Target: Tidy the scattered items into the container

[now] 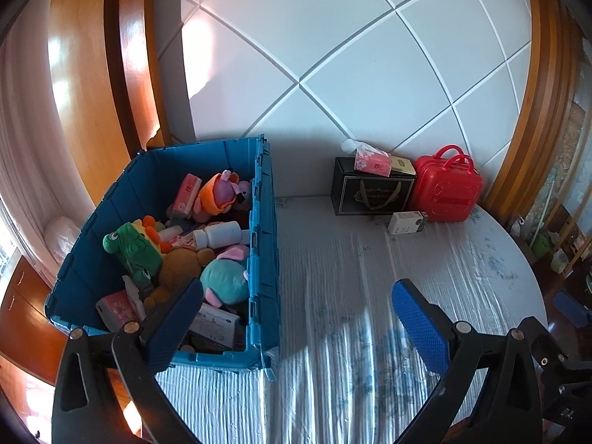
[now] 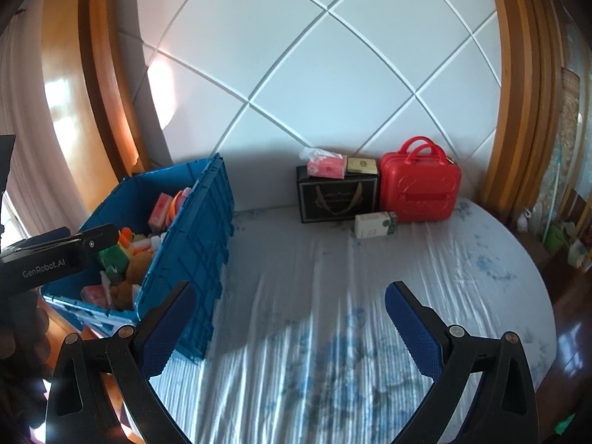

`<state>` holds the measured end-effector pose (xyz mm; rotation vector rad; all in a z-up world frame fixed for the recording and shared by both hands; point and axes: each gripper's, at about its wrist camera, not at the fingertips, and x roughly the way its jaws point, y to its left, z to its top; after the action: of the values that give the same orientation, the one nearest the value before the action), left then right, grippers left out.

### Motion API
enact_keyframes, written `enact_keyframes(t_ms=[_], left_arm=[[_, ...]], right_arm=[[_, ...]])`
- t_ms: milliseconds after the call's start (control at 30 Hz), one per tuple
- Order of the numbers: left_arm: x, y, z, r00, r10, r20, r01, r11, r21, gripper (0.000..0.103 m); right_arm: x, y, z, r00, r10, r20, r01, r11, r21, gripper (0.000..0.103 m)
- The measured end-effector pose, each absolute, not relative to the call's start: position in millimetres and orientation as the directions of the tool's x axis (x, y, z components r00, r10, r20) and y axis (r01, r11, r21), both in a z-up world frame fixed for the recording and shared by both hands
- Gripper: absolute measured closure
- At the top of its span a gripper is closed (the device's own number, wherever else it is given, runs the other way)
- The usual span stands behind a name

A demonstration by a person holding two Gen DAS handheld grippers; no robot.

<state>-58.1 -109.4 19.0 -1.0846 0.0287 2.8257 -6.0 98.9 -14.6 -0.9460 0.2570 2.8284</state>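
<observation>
— Left wrist view: where's the bin?
— Blue container (image 1: 264, 229) at ten o'clock on the bed (image 1: 370, 277), toys inside. Left tool (image 1: 296, 327) gapes, holding nothing.
— Right tool (image 2: 290, 327)?
— Likewise spread wide, nothing held.

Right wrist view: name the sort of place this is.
Likely a bedroom: a bed with a pale floral sheet, a white diamond-quilted padded headboard, and a wood frame around it.

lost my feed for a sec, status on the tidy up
Left hand-held gripper open, empty. Right hand-held gripper open, empty. Blue crate loaded with toys. White box loose on bed, path unobstructed.
</observation>
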Motion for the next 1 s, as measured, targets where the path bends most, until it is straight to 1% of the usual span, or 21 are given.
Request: enact_keyframes(t_ms=[467, 1000], left_arm=[[-27, -78, 21, -0.745, 0.053, -0.665, -0.055, -0.998, -0.019, 0.0], [-8, -57, 21, -0.75, 0.052, -0.659, -0.057, -0.998, -0.014, 0.0]], right_arm=[[19, 126, -13, -0.79, 0.066, -0.61, -0.163, -0.981, 0.105, 0.0], [31, 142, -15, -0.784, 0.065, -0.617, -0.159, -0.982, 0.098, 0.0]])
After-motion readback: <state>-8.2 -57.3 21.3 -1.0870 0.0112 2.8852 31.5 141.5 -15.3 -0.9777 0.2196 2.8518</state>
